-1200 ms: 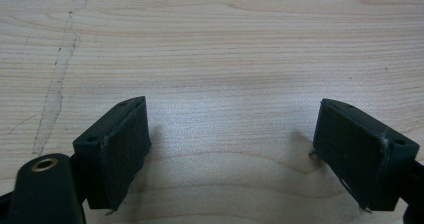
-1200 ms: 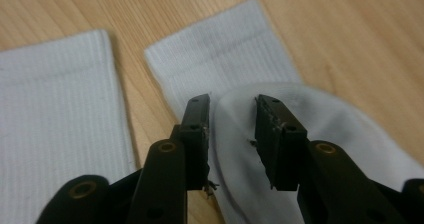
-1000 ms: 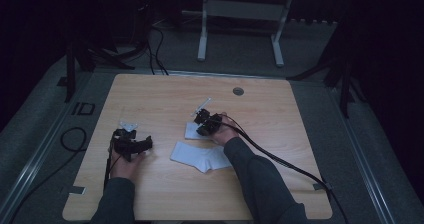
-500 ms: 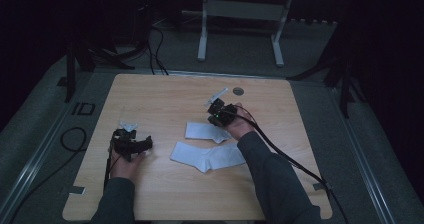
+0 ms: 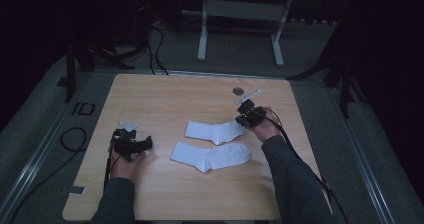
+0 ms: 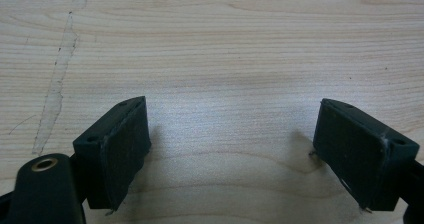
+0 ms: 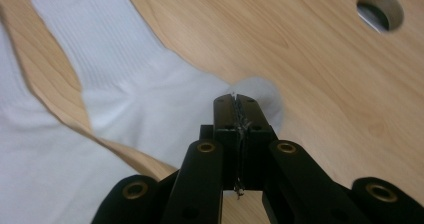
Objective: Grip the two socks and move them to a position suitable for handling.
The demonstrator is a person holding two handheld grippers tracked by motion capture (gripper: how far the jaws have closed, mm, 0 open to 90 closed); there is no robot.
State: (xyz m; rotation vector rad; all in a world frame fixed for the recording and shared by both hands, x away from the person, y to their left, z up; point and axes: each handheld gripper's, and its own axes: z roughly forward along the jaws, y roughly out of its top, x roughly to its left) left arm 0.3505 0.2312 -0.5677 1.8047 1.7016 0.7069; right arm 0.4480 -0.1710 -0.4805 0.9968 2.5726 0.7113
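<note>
Reaching across the table (image 5: pixel 150 94), the right gripper (image 5: pixel 243 115) stands pinched closed at the upper sock's (image 5: pixel 212 130) toe.
Since a second ago it has moved rightward, the sock now spread flat; the left gripper (image 5: pixel 145 143) rests wide open, empty.

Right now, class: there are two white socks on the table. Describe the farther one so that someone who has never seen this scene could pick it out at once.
Start at the wooden table and find the round hole near its far edge. Between that hole and the person lie two white socks; take the farther sock. Unlike the nearer sock, which lies free, its toe end lies at the shut jaws of the right gripper.
</note>
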